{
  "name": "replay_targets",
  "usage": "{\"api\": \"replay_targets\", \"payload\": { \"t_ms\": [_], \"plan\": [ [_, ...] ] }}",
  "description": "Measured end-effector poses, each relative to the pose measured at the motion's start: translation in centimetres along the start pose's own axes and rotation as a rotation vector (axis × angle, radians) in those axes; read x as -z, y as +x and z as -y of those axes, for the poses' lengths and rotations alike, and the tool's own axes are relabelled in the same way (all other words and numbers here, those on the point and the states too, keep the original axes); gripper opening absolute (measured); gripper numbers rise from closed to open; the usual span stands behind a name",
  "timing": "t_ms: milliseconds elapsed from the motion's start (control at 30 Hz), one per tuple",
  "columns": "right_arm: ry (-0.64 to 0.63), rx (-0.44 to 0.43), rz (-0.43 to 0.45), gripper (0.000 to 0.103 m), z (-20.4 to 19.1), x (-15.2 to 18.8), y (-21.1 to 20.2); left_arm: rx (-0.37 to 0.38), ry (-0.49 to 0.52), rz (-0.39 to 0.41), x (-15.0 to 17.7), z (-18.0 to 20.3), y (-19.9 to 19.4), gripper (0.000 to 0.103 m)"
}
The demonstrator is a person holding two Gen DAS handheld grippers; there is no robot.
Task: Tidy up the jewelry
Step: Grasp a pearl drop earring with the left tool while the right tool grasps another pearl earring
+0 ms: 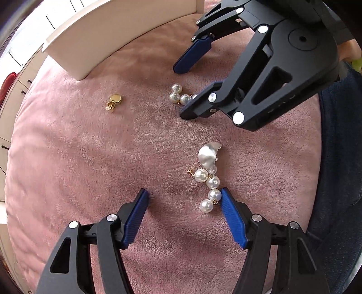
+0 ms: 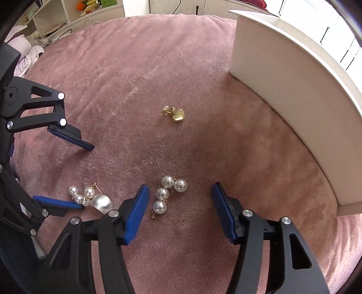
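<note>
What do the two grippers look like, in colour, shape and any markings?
Both look alike. The left gripper and the right gripper have black plastic linkage frames with triangular cut-outs and round silver rivets at the joints. Each finger ends in a ribbed blue pad. No cables or printed markings show.

pink blanket lying flat | shelves standing behind | clothes lying at blanket's edge

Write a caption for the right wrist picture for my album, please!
Open right hand-held gripper hovers around a pearl earring on the pink blanket.
</note>
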State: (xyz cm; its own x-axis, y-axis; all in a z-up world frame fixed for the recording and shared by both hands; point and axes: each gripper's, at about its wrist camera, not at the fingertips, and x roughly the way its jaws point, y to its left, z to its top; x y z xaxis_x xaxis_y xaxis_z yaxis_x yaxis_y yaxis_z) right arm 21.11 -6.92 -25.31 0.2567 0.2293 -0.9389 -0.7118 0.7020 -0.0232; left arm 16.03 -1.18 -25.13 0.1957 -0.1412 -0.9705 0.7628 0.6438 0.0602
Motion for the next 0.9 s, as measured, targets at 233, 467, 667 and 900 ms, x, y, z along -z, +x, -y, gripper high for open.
{"api": "replay_targets", "payload": {
  "t_ms": [233, 467, 667, 900],
  "plan": [
    [0.041, -0.028, -0.010, 0.024, 1.0, 0.0, -0.2, -0.020, 0.001, -0.004, -0.4, 0.8, 0.0, 0.041],
    [0.053, -0.044, -0.009, 0.012, 1.0, -0.1, -0.2, -0.037, 0.014, -0.009, -0.3, 0.3, -0.4, 0.016],
    [0.060, -0.051, -0.009, 0.012, 1.0, 0.1, -0.5, -0.054, 0.038, -0.013, 0.2, 0.7, -1.3, 0.016],
    [0.075, -0.064, 0.022, 0.012, 1.3, 0.2, -1.8, -0.098, 0.031, -0.005, 0.3, 1.0, -2.7, 0.016]
  ]
}}
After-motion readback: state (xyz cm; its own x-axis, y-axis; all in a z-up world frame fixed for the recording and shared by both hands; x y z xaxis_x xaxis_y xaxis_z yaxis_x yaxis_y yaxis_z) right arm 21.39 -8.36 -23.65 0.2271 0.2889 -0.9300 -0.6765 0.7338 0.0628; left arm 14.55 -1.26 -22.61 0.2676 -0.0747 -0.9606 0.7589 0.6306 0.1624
